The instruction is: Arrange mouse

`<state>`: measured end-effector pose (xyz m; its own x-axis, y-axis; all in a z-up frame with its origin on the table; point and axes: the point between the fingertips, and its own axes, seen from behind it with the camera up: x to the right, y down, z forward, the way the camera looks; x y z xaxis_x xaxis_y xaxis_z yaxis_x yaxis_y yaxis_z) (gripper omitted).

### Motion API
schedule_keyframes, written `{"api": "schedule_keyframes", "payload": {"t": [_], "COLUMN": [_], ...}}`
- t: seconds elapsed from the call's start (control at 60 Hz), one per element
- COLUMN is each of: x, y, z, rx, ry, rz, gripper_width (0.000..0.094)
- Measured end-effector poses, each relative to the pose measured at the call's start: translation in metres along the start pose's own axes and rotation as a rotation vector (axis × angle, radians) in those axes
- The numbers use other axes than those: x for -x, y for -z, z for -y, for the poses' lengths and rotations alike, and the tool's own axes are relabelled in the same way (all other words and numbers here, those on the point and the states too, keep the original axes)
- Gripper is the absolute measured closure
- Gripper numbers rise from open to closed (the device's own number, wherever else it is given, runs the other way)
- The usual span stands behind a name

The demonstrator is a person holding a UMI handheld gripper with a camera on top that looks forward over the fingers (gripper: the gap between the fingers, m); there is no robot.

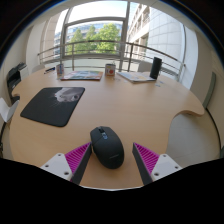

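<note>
A black computer mouse [107, 146] rests on the wooden table [140, 105], standing between my two fingers with a gap at each side. My gripper [112, 157] is open, its magenta pads [76, 156] flanking the mouse without touching it. Beyond the fingers and to the left, a black mouse mat [52, 104] with a pale logo lies flat on the table.
At the table's far side lie a book or tablet [82, 74], a small box [110, 69] and a dark upright speaker [155, 67]. A railing and large windows stand behind. A dark chair [14, 78] is at the left edge.
</note>
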<state>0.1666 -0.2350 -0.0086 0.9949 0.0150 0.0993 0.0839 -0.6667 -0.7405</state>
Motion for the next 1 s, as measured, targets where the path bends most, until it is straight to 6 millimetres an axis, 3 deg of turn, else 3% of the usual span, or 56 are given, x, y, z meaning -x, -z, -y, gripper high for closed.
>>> {"api": "schedule_keyframes", "payload": {"t": [0.15, 0.233, 0.45, 0.6, 0.7, 0.817, 0.883, 0.95, 1.0], "x": [-0.005, -0.002, -0.001, -0.005, -0.014, -0.012, 0.008, 0.045, 0.078], "y": [-0.026, -0.037, -0.039, -0.033, -0.008, 0.037, 0.064, 0.081, 0.072], "z": [0.019, 0.025, 0.028, 0.039, 0.095, 0.200, 0.257, 0.304, 0.320], "rx": [-0.008, -0.024, -0.021, -0.015, -0.104, -0.276, -0.380, -0.451, -0.458], "ry": [-0.065, -0.080, -0.073, -0.087, -0.133, -0.171, -0.182, -0.179, -0.173], "rz": [0.018, 0.040, 0.007, -0.058, -0.116, -0.174, -0.171, -0.144, -0.084], "gripper_width": [0.0182, 0.0392, 0.0519, 0.0542, 0.0542, 0.0542, 0.0542, 0.0543, 0.0544]}}
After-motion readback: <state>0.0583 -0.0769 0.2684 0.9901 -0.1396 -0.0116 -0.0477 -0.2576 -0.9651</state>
